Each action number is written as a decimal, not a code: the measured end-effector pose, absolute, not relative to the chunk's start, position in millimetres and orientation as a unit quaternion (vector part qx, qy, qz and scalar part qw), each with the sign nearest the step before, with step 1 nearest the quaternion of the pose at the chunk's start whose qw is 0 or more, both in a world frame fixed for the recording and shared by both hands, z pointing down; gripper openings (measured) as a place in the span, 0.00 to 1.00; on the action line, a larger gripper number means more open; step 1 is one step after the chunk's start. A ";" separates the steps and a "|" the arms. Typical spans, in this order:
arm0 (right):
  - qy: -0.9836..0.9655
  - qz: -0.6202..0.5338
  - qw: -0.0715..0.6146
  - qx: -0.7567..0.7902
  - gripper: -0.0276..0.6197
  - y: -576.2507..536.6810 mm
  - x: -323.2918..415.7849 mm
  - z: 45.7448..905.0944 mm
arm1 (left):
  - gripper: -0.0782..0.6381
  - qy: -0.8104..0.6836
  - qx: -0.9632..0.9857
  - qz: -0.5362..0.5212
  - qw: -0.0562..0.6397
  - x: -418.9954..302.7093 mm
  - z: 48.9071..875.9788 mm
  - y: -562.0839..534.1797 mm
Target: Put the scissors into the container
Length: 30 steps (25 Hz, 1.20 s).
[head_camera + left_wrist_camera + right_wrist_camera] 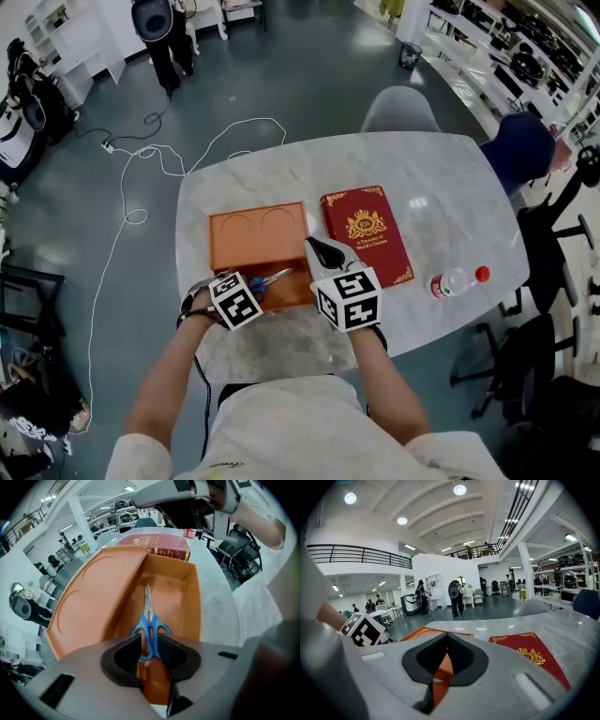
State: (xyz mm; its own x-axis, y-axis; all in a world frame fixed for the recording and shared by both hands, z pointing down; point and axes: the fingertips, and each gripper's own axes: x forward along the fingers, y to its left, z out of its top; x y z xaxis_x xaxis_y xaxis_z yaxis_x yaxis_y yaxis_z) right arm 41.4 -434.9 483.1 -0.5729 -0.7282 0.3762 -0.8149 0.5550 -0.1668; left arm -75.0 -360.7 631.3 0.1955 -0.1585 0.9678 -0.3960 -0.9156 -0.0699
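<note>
While the left hand-held gripper (149,643) clamps blue scissors (150,620) over the orange container (93,592), the right hand-held gripper (447,638) hovers just beside the container, jaws together.

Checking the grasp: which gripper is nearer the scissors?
Left. The left gripper grips the scissors by the blue handle; the right gripper hangs just to their right, shut and empty.

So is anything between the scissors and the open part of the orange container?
Nothing visible does. The left claw grips the scissors by the blue handles. Their blades point into the open compartment of the container, whose floor shows bare beneath them.
</note>
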 end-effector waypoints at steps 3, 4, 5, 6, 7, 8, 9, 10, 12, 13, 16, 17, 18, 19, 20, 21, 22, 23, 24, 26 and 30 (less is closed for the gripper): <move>-0.872 0.164 0.134 0.441 0.05 -432.3 38.9 484.3 | 0.22 -0.190 0.770 0.601 0.098 -75.1 627.3 -361.5; -0.873 0.164 0.134 0.440 0.05 -431.0 37.9 484.4 | 0.22 -0.193 0.771 0.600 0.096 -75.9 626.5 -361.3; -0.873 0.164 0.134 0.440 0.05 -429.6 37.1 484.3 | 0.22 -0.197 0.771 0.598 0.095 -76.6 625.5 -361.1; -0.873 0.164 0.134 0.440 0.05 -428.3 36.4 484.1 | 0.22 -0.202 0.772 0.595 0.094 -77.2 624.1 -361.0; -0.873 0.164 0.134 0.440 0.05 -426.8 35.7 483.7 | 0.22 -0.209 0.774 0.591 0.094 -77.7 621.9 -361.2; -0.873 0.164 0.133 0.440 0.05 -425.2 34.7 483.1 | 0.22 -0.216 0.776 0.585 0.095 -78.1 619.1 -361.6; -0.873 0.163 0.133 0.441 0.05 -423.6 33.5 482.5 | 0.22 -0.225 0.779 0.577 0.097 -78.6 616.0 -362.3; -0.873 0.162 0.133 0.441 0.05 -421.7 32.2 482.0 | 0.22 -0.236 0.782 0.568 0.101 -79.4 612.9 -363.5; -0.872 0.160 0.134 0.442 0.05 -417.0 29.6 481.2 | 0.22 -0.259 0.788 0.548 0.110 -82.2 607.3 -365.5; -0.872 0.160 0.134 0.443 0.05 -414.0 28.1 480.4 | 0.22 -0.269 0.791 0.537 0.116 -83.4 603.5 -365.3; -0.871 0.156 0.135 0.446 0.05 -404.2 21.9 475.3 | 0.22 -0.296 0.802 0.503 0.128 -87.7 587.3 -364.7; -0.871 0.154 0.135 0.447 0.05 -401.2 19.9 473.4 | 0.22 -0.305 0.806 0.491 0.129 -89.4 581.4 -365.1; -0.871 0.152 0.135 0.448 0.05 -398.2 18.0 471.5 | 0.22 -0.314 0.809 0.479 0.129 -90.9 575.6 -365.3; -0.870 0.149 0.134 0.450 0.05 -394.9 16.3 469.5 | 0.22 -0.323 0.812 0.469 0.129 -92.4 570.0 -365.0; -0.870 0.147 0.133 0.451 0.05 -391.5 14.6 467.4 | 0.22 -0.331 0.815 0.459 0.127 -93.8 564.4 -364.2; -0.870 0.145 0.132 0.453 0.05 -387.9 12.9 465.2 | 0.22 -0.339 0.818 0.448 0.126 -95.3 558.7 -363.2; -0.870 0.143 0.131 0.454 0.05 -384.4 11.2 463.0 | 0.22 -0.346 0.820 0.438 0.124 -96.9 552.6 -362.3; -0.869 0.141 0.130 0.456 0.05 -380.9 9.6 460.7 | 0.22 -0.354 0.823 0.427 0.121 -98.4 546.2 -361.8; -0.869 0.139 0.129 0.457 0.05 -377.5 7.9 458.4 | 0.22 -0.362 0.826 0.417 0.118 -100.0 539.4 -361.4; -0.868 0.137 0.128 0.461 0.05 -370.9 4.5 454.6 | 0.22 -0.375 0.832 0.394 0.110 -103.3 526.1 -360.6; -0.866 0.132 0.125 0.467 0.05 -357.8 -0.3 449.8 | 0.22 -0.398 0.837 0.358 0.116 -111.2 509.3 -350.3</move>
State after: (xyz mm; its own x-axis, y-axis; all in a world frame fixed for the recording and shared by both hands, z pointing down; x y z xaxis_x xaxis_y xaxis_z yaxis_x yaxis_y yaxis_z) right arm -0.3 -357.8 449.8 -0.5336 -0.7748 0.3390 -0.8406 0.5301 -0.1114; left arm -111.2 -350.3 509.3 0.4264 -0.5832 0.6915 -0.7492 -0.6560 -0.0913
